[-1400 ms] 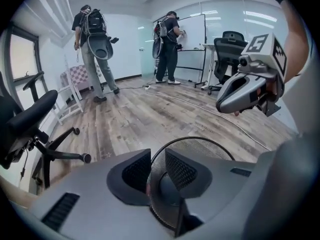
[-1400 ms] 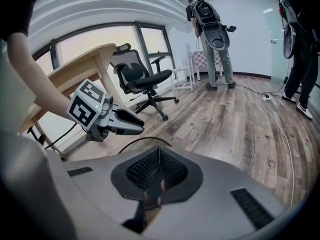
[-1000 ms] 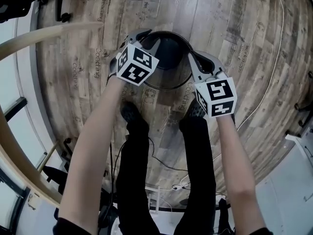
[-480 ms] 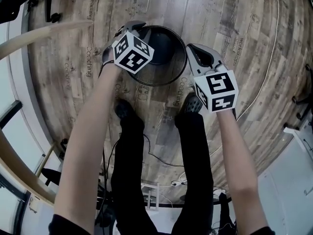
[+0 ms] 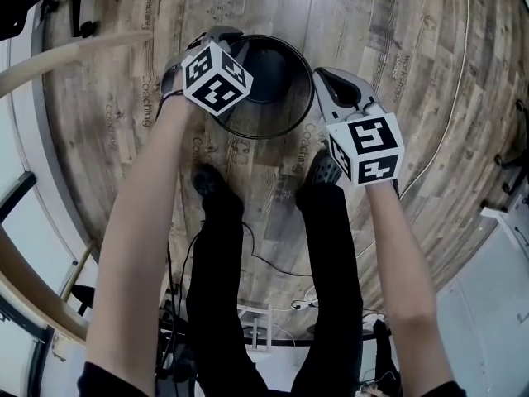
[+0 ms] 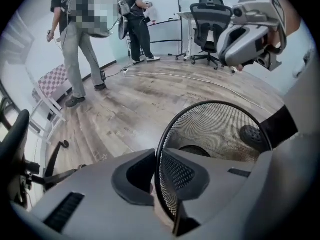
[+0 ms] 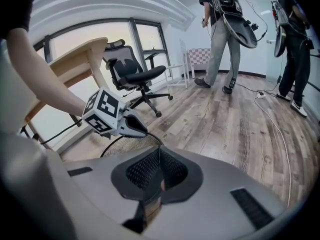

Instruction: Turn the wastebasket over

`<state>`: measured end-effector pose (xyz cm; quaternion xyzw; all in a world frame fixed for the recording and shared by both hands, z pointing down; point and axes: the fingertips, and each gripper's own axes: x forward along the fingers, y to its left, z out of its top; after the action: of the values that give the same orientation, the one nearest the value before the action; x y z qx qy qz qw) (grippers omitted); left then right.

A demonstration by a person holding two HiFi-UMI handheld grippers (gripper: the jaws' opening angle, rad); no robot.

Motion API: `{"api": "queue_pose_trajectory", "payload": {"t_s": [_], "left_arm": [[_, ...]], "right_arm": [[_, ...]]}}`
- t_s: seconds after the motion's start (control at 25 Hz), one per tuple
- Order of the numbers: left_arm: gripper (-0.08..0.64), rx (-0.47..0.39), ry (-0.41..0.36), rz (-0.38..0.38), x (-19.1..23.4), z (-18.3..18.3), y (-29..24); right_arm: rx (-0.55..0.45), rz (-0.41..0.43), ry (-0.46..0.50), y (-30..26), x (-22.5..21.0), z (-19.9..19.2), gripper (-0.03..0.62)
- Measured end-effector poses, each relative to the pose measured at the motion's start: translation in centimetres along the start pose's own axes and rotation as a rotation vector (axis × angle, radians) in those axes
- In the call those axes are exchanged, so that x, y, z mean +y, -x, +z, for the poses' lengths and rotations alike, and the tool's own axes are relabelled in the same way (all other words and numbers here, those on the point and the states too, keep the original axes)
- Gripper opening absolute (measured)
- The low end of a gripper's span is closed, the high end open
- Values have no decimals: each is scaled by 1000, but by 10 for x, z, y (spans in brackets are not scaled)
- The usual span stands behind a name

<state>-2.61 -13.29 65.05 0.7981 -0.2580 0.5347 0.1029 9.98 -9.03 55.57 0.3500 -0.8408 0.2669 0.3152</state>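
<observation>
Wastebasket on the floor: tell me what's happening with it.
A person stands over the black mesh wastebasket on the wood floor, one tool in each hand. The left tool's jaws have just been closing onto the rim, with the mesh wall between them. The right tool is shut on the opposite side of the rim. The wastebasket stands upright, mouth up, not yet turned over.

- "Coaching" is printed in dark letters on the wood floor [image 5: 397, 73]. In the head view it runs sideways at the left.
- "Coaching" shows again on the floor just beside the wastebasket [image 5: 285, 112], at its near right rim.
- In the left gripper view, "Coach…" shows faintly on the floor through the wastebasket's mesh.
- Other small print on the planks is too small to read.
</observation>
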Motion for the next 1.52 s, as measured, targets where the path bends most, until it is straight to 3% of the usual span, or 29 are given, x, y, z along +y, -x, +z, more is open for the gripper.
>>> {"api": "queue_pose_trajectory", "payload": {"t_s": [0.16, 0.48, 1.2, 1.52], "left_arm": [[46, 24, -50, 18, -7, -7, 6], [43, 2, -59, 16, -26, 2, 26], [41, -27, -102, 110, -34, 7, 77], [41, -47, -80, 69, -82, -4, 90]], "right_arm": [[3, 3, -17, 3, 3, -3, 34], [-3, -15, -16, 15, 0, 4, 34], [-23, -10, 25, 33, 20, 25, 34], [-9, -15, 28, 37, 25, 21, 34]]}}
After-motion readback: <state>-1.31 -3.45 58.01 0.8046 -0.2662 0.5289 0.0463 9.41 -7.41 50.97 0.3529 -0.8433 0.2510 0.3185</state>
